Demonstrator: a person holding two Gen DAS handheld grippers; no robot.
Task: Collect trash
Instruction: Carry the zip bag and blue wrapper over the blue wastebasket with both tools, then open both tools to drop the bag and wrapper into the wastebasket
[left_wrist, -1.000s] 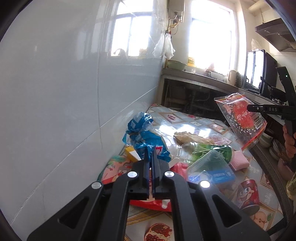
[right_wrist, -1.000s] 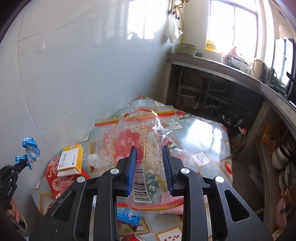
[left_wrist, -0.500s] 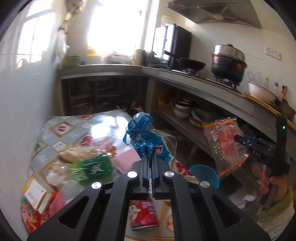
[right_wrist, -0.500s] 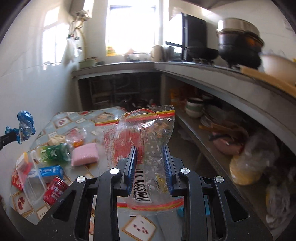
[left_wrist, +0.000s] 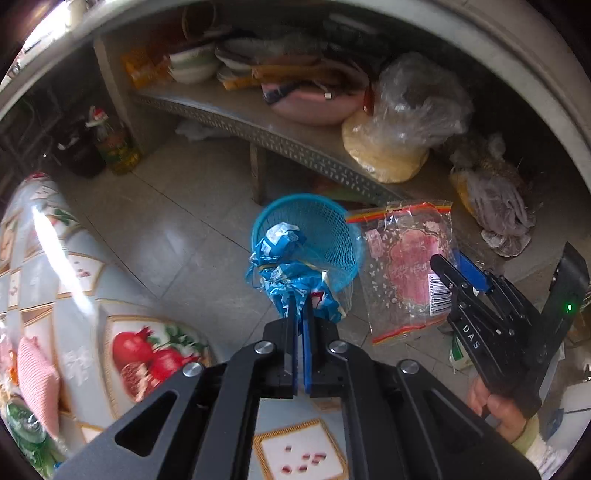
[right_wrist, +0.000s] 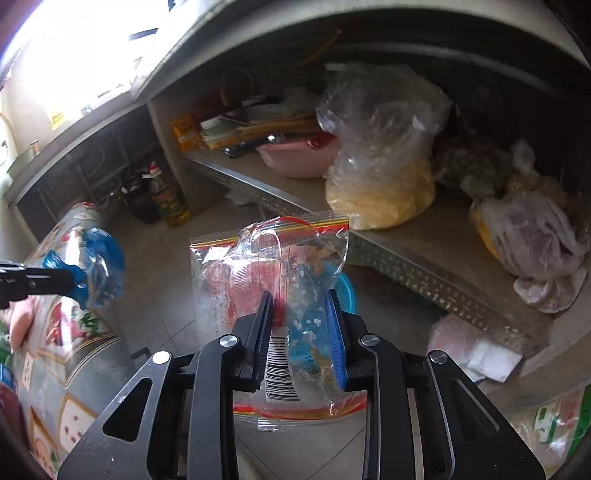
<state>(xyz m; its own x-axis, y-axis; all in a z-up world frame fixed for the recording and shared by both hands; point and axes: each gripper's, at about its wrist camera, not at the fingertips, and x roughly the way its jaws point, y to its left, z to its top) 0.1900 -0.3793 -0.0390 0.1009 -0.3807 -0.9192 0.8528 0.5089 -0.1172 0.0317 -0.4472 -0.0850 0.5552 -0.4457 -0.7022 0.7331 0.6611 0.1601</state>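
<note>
My left gripper (left_wrist: 302, 306) is shut on a crumpled blue wrapper (left_wrist: 284, 266) and holds it in the air in front of a blue mesh wastebasket (left_wrist: 314, 236) that stands on the floor. My right gripper (right_wrist: 301, 314) is shut on a clear zip bag with red print (right_wrist: 266, 280); the bag (left_wrist: 404, 266) hangs just right of the basket. The basket's blue rim (right_wrist: 349, 291) shows behind the bag in the right wrist view. The left gripper with the wrapper (right_wrist: 92, 273) shows at the left there.
A low metal shelf (left_wrist: 295, 144) behind the basket holds a pink basin (left_wrist: 314, 107), bowls and plastic bags (left_wrist: 402, 122). The table with a fruit-print cloth (left_wrist: 74, 295) is at the left. Bottles (left_wrist: 114, 144) stand on the tiled floor.
Both grippers have swung away from the table and down toward the floor. The blue basket and the low shelf now fill the views. Both items stay gripped.
</note>
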